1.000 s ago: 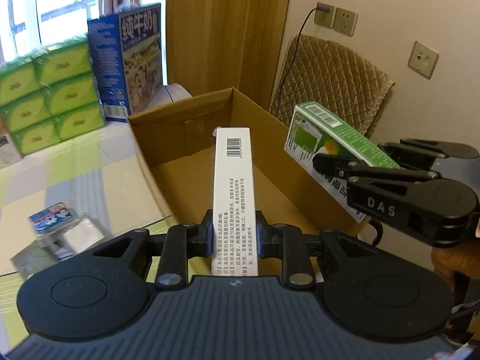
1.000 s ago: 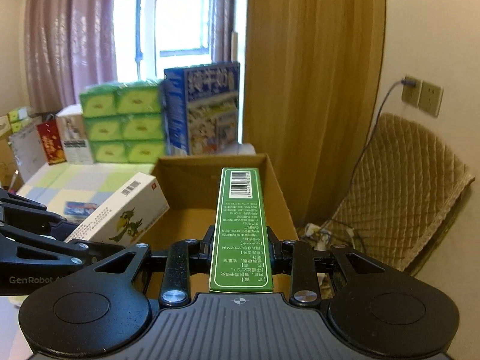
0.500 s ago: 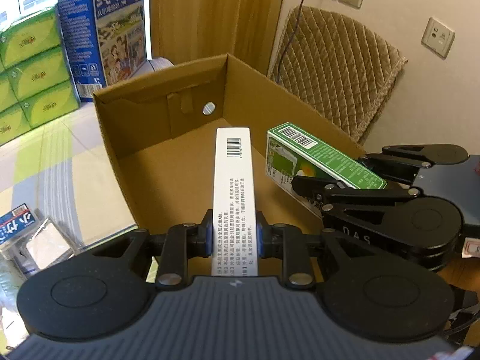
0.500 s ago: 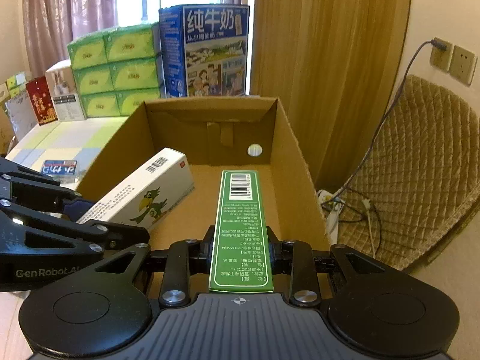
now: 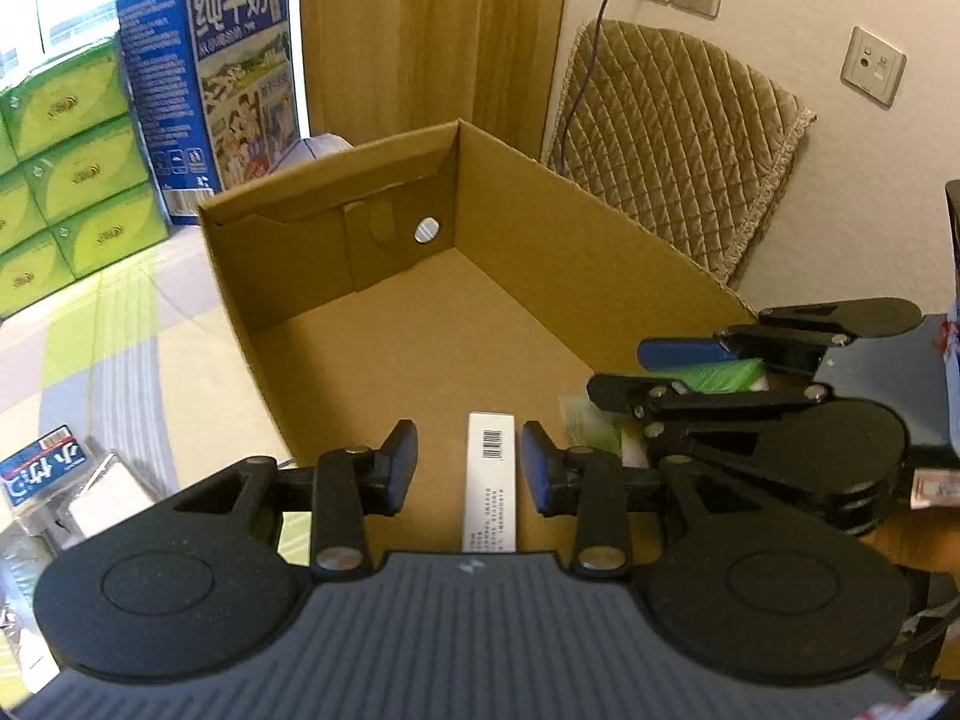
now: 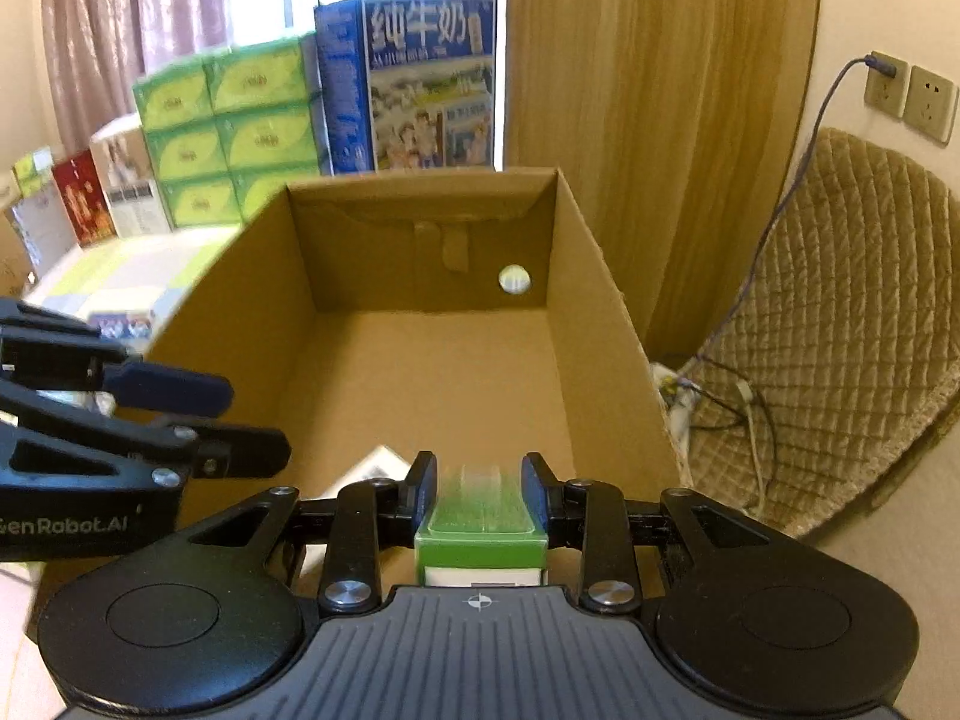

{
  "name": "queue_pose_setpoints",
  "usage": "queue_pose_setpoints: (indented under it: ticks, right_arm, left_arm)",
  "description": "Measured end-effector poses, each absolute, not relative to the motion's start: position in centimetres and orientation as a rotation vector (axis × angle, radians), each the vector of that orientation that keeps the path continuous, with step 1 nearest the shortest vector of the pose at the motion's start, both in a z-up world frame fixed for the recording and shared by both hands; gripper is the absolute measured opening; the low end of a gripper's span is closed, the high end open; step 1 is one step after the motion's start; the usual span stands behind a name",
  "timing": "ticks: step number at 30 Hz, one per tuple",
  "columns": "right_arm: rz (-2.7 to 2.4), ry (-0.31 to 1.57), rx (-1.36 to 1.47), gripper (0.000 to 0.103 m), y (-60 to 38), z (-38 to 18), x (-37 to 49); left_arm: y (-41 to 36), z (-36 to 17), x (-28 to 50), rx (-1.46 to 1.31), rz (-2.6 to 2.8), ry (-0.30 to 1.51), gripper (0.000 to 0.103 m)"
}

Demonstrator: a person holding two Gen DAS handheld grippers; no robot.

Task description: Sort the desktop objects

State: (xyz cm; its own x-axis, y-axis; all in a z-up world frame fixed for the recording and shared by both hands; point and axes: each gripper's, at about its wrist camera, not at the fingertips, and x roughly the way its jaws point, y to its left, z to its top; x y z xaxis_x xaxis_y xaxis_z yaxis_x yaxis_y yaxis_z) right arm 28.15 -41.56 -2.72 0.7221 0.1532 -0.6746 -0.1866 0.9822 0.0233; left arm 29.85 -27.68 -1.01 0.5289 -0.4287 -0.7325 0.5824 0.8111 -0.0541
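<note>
Now the left claw [image 5: 468,461] stood wide open — a clear gap on each side of the white box [image 5: 490,480], which lay below it on the floor of the cardboard carton [image 5: 600,258], barcode end pointing away. Right claw [image 6: 478,483] was also parted; the green box [image 6: 480,516] sat between its blue pads, blurred, whether touching either pad I could not tell. Both claws hung over the carton's near end, side by side. Outward: a blue milk carton [image 6: 420,78] and stacked green tissue packs [image 6: 228,132] stood behind the carton's far wall, on the counter [image 5: 120,324]; a quilted cushion [image 6: 852,312] leaned against the wall at right.
</note>
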Motion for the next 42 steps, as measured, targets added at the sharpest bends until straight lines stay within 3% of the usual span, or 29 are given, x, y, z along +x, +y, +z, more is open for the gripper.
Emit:
queue_pose_setpoints:
  ticks: [2, 3, 10, 24, 33, 42]
  right_arm:
    - [0.186, 0.712, -0.031, 0.047, -41.7, -2.2, 27.9]
    - [0.182, 0.700, -0.026, 0.049, -41.7, -1.9, 27.7]
    - [0.177, 0.647, -0.022, 0.052, -41.4, 0.8, 25.7]
    - [0.282, 0.525, -0.014, 0.079, -34.7, 7.3, 17.3]
    - [0.407, 0.509, -0.044, 0.088, -27.9, 7.4, 13.1]
    - [0.490, 0.558, -0.124, 0.088, -23.3, 4.2, 11.9]
  left_arm:
    - [-27.1, -0.5, 29.6, 0.204, -0.600, 0.803, 0.032]
    - [-26.8, -0.2, 29.4, 0.202, -0.596, 0.798, 0.032]
    - [-24.2, 2.3, 27.5, 0.179, -0.569, 0.760, 0.033]
    - [-12.3, 6.6, 21.3, 0.126, -0.431, 0.724, 0.041]
    - [-2.8, 7.1, 16.8, 0.122, -0.288, 0.714, 0.052]
    - [2.1, 4.3, 13.4, 0.177, -0.255, 0.733, 0.070]
